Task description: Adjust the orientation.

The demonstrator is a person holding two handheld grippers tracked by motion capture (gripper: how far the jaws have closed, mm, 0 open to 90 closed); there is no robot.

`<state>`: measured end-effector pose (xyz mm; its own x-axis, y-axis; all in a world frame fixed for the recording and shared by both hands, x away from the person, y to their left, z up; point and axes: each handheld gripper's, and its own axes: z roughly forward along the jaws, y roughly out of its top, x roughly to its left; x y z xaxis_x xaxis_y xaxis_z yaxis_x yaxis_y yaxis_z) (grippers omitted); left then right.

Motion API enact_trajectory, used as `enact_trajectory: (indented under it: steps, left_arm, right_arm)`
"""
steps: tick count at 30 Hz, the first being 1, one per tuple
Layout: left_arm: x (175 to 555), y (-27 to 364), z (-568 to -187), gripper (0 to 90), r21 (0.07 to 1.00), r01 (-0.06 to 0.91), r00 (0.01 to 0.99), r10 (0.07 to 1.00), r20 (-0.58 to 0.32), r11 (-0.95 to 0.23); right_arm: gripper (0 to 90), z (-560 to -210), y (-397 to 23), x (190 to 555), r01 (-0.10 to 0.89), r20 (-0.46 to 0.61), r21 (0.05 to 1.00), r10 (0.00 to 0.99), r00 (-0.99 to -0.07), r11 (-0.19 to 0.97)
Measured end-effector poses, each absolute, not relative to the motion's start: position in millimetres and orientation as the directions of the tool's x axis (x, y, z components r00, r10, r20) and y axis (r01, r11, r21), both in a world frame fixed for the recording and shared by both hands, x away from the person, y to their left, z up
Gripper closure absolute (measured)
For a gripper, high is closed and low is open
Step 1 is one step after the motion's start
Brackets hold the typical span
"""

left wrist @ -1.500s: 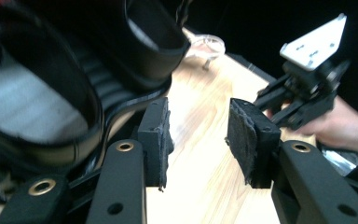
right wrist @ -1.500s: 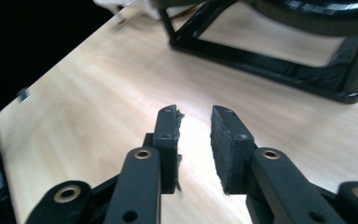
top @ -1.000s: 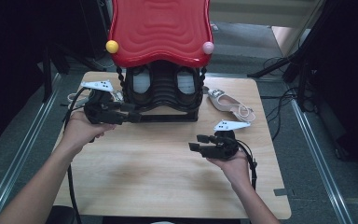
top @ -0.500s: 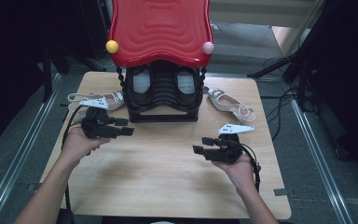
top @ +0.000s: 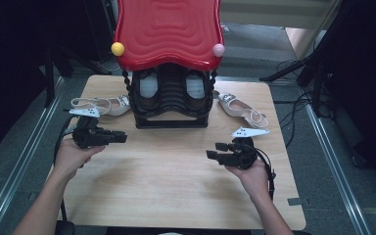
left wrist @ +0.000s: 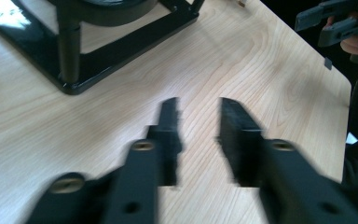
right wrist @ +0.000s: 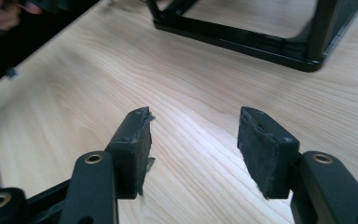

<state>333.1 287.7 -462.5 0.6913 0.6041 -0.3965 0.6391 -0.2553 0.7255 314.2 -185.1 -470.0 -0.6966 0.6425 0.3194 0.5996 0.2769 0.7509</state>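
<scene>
Both shoes sit on the rack at the top middle, so the job looks done, while the left claw has been closing on nothing and the right claw is spread over the bare counter.

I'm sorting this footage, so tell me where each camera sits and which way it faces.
High view: above the person's side, facing forward and down on the table; forearms, left gripper, right gripper.
Left gripper view: on that gripper, facing along its jaws, just closing on nothing, across the table.
Right gripper view: along its open, empty jaws.
Both share the rack base.
</scene>
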Motion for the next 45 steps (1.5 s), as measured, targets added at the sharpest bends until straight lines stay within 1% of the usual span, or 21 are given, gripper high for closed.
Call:
enact_trajectory:
  steps: [2,5,10,16,19,21,24,26,30,34,40,43,45]
  left_arm:
    - [333.1,294.3,-462.1,82.9,0.731,0.636,0.684,0.619,-0.387,-0.246]
    - [333.8,304.9,-461.8,90.0,0.741,0.634,0.667,0.642,-0.378,-0.222]
    - [335.9,316.6,-463.1,90.0,0.741,0.633,0.643,0.685,-0.343,-0.222]
    - [350.0,330.7,-475.1,90.0,0.737,0.649,0.592,0.733,-0.335,-0.187]
    - [360.9,329.7,-482.2,90.0,0.730,0.655,0.583,0.745,-0.325,-0.194]
    - [371.0,328.5,-486.5,90.0,0.722,0.657,0.579,0.758,-0.300,-0.217]
    - [387.2,332.0,-492.8,90.0,0.729,0.662,0.566,0.755,-0.332,-0.176]
    - [396.6,331.9,-496.8,90.0,0.728,0.660,0.561,0.767,-0.313,-0.186]
    - [412.8,330.1,-504.1,90.0,0.712,0.675,0.551,0.773,-0.313,-0.193]
    - [424.2,329.6,-511.1,90.0,0.713,0.679,0.535,0.783,-0.318,-0.175]
    - [439.0,325.8,-516.1,90.0,0.730,0.663,0.506,0.818,-0.272,-0.168]
    - [448.1,325.2,-519.8,90.0,0.716,0.685,0.470,0.834,-0.288,-0.138]
    - [452.7,322.5,-521.0,90.0,0.721,0.680,0.464,0.839,-0.284,-0.131]
  right_arm:
    - [46.4,-469.6,-185.0,313.4,0.600,0.326,0.751,0.635,-0.700,0.275]
    - [47.1,-468.8,-184.7,312.8,0.598,0.330,0.755,0.632,-0.701,0.269]
    - [47.1,-469.8,-185.6,314.2,0.608,0.341,0.747,0.632,-0.696,0.267]
    - [47.2,-471.9,-186.8,316.1,0.620,0.347,0.740,0.641,-0.685,0.263]
    - [47.0,-471.9,-187.5,316.9,0.625,0.352,0.738,0.645,-0.678,0.254]
    - [46.9,-472.2,-187.4,317.1,0.626,0.352,0.738,0.647,-0.677,0.253]
    - [46.9,-473.9,-187.3,318.0,0.627,0.349,0.735,0.647,-0.677,0.259]
    - [46.9,-474.6,-187.0,318.1,0.634,0.355,0.729,0.648,-0.673,0.259]
    - [47.0,-475.0,-188.9,316.7,0.631,0.345,0.731,0.659,-0.669,0.257]
    - [47.3,-475.4,-193.3,314.8,0.632,0.341,0.734,0.669,-0.660,0.250]
    - [47.4,-476.6,-197.8,309.9,0.638,0.342,0.733,0.683,-0.646,0.237]
    - [47.7,-477.4,-201.6,307.4,0.644,0.341,0.730,0.694,-0.634,0.229]
    - [47.7,-477.8,-204.6,306.1,0.647,0.340,0.729,0.702,-0.626,0.224]
